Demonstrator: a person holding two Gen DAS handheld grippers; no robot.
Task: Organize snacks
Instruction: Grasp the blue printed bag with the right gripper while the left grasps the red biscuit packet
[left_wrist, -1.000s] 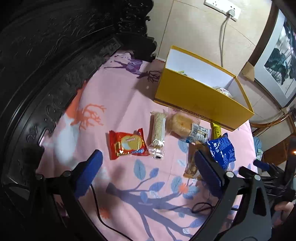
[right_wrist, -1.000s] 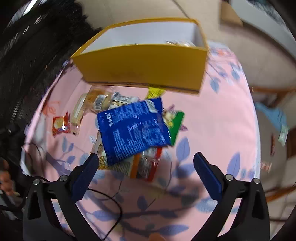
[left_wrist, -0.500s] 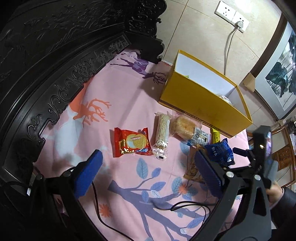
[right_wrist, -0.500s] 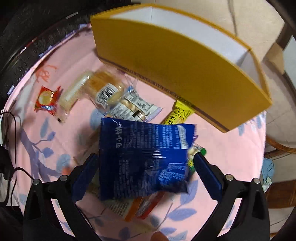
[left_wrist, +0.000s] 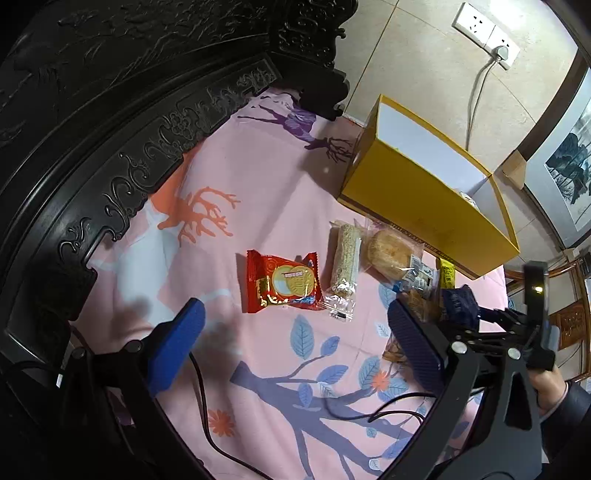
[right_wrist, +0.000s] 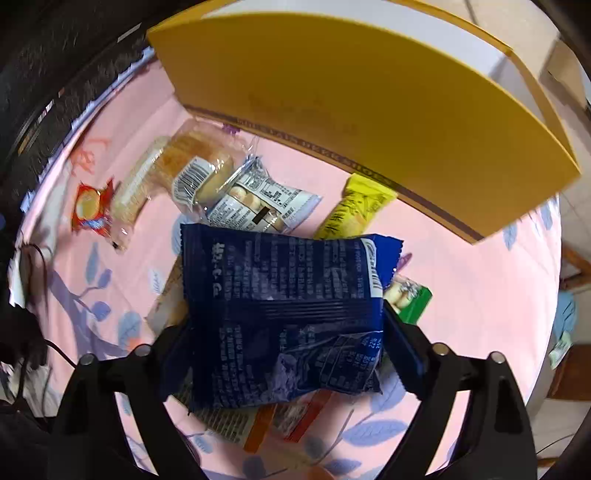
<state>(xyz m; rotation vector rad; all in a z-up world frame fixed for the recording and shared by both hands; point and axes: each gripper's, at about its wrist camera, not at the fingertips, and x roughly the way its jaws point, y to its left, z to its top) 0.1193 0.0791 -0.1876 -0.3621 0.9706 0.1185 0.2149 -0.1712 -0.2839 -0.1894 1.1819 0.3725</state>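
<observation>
Right gripper (right_wrist: 286, 332) clamped on a dark blue snack bag (right_wrist: 284, 314), one finger on each side of it, above a heap of other packets on the pink patterned cloth (right_wrist: 480, 295). Behind the bag: a clear-wrapped round pastry (right_wrist: 201, 166), a white-labelled biscuit packet (right_wrist: 258, 203), a yellow stick packet (right_wrist: 354, 210), a green-edged packet (right_wrist: 410, 299) just beside the bag's right side. Yellow open box (right_wrist: 369, 99) at the back of the cloth, near the yellow stick.

Left gripper (left_wrist: 295, 347) wide open, holding nothing, above the cloth. Ahead of it, a red biscuit packet (left_wrist: 282, 282) and a clear-wrapped sesame bar (left_wrist: 344, 264) side by side, nearly touching. Black cable (left_wrist: 207, 417) trailing across the cloth below.
</observation>
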